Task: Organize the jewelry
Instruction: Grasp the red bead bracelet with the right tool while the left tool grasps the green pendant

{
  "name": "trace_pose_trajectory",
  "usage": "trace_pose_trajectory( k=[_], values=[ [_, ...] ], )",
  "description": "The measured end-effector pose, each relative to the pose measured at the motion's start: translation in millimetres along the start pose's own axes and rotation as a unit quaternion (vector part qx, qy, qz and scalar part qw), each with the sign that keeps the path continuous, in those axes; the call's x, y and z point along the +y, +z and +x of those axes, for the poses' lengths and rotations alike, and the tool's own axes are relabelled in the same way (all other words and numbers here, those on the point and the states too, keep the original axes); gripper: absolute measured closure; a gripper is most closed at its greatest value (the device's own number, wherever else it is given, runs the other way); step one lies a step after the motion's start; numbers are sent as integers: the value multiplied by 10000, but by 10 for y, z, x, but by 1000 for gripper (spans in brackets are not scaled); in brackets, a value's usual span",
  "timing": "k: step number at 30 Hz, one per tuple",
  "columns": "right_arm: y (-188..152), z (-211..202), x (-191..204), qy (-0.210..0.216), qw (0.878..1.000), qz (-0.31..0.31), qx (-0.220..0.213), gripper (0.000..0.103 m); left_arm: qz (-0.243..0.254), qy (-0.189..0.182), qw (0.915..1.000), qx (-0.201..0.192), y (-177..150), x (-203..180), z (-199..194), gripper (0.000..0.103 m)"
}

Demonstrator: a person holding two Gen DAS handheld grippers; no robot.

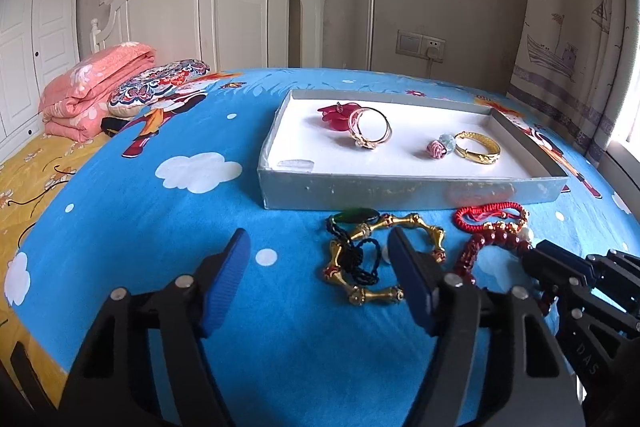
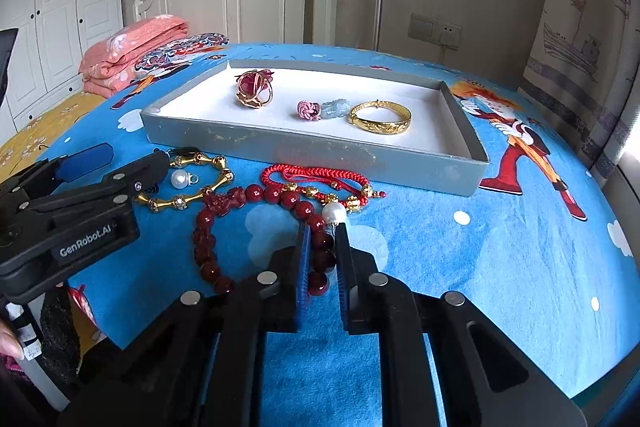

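A: How do the right gripper's point(image 2: 322, 247) jaws stand?

B: Nearly together, with a narrow gap between the blue pads. The dark red glossy bead bracelet point(image 2: 256, 227) runs through that gap, and the pads close on its beads. A large white pearl point(image 2: 334, 214) sits just past the tips, touching the strand.

A: And the left gripper point(image 1: 316, 259)?

B: Its jaws stand wide apart and hold nothing. Between them lies only the blue cartoon-print bedsheet point(image 1: 160, 219). Its right finger overlaps the near edge of the gold bamboo-link bracelet point(image 1: 380, 259), where a black cord with a green oval pendant point(image 1: 356, 217) is tangled over the links.

A: What lies beyond the right jaws?

B: A red braided cord bracelet with small gold beads point(image 2: 320, 179), just ahead of the tips and touching the red beads. Farther ahead stands the shallow grey cardboard tray with white lining point(image 2: 304, 143). Inside it rest a carved gold bangle point(image 2: 380, 117), a pink knotted bead beside a pale blue stone charm point(image 2: 322, 109), and thin gold rings over a red petal-shaped piece point(image 2: 254, 89).

A: Anything to the left of the left jaws?

B: A folded pink floral quilt point(image 1: 92, 91), well apart.
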State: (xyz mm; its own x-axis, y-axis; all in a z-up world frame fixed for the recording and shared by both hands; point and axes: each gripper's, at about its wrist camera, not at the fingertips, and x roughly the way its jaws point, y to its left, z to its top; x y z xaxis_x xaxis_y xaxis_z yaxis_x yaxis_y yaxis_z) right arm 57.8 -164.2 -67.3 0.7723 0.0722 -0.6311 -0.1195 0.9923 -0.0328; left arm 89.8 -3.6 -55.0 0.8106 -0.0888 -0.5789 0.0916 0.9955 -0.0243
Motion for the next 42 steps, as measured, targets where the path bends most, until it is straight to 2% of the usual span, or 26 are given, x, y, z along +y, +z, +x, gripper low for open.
trace_pose_trajectory(
  k=[3, 4, 5, 7, 8, 13, 17, 19, 23, 24, 26, 28, 31, 33, 35, 38, 42],
  values=[
    [-20, -21, -45, 20, 10000, 52, -7, 90, 28, 7, 10000, 55, -27, -15, 27, 47],
    [-21, -22, -53, 30, 10000, 62, -9, 90, 88, 45, 9999, 32, -39, -35, 28, 59],
    [-28, -24, -53, 38, 10000, 64, -14, 90, 160, 31, 9999, 27, -46, -59, 33, 78],
    [-32, -30, -49, 45, 10000, 56, -24, 90, 247, -36, 9997, -38, -42, -99, 14, 94],
    [-34, -33, -50, 48, 10000, 57, -28, 90, 258, -38, 9996, -120, -36, -106, -15, 99],
    [-52, -50, -61, 52, 10000, 64, -47, 90, 122, -24, 9982, -591, 17, -45, -237, 99],
    [-59, -58, -65, 50, 9999, 79, -50, 90, 17, 69, 9973, -729, 37, 56, -373, 99],
    [-61, -61, -61, 51, 9999, 87, -49, 90, 3, 121, 9980, -626, -3, 100, -363, 99],
    [-61, -64, -69, 97, 9999, 125, -27, 90, -193, -72, 9998, -51, -115, 216, -185, 95],
    [-62, -67, -76, 122, 9998, 157, -12, 90, -261, -116, 9996, 44, -137, 245, -143, 91],
    [-63, -72, -89, 172, 9996, 223, 9, 89, -316, -52, 9995, 56, -151, 272, -114, 69],
    [-63, -74, -88, 161, 9996, 211, 9, 89, -314, 55, 9995, 36, -151, 281, -103, 65],
    [-59, -73, -68, 98, 9998, 144, 17, 89, -170, 181, 9997, 50, -160, 247, -71, 65],
    [-60, -76, -49, 51, 10000, 66, 11, 88, -78, 279, 9996, 21, -169, 216, -67, 70],
    [-74, -84, -16, -3, 10000, -51, -38, 89, 0, 348, 9994, -7, -175, 209, -71, 95],
    [-98, -112, -4, 39, 9999, -28, -134, 91, 36, 248, 9997, -13, -178, 196, -104, 95],
    [-86, -224, 14, 33, 9994, -76, -323, 91, 224, 156, 9990, -347, -171, 114, -281, 96]
  ],
)
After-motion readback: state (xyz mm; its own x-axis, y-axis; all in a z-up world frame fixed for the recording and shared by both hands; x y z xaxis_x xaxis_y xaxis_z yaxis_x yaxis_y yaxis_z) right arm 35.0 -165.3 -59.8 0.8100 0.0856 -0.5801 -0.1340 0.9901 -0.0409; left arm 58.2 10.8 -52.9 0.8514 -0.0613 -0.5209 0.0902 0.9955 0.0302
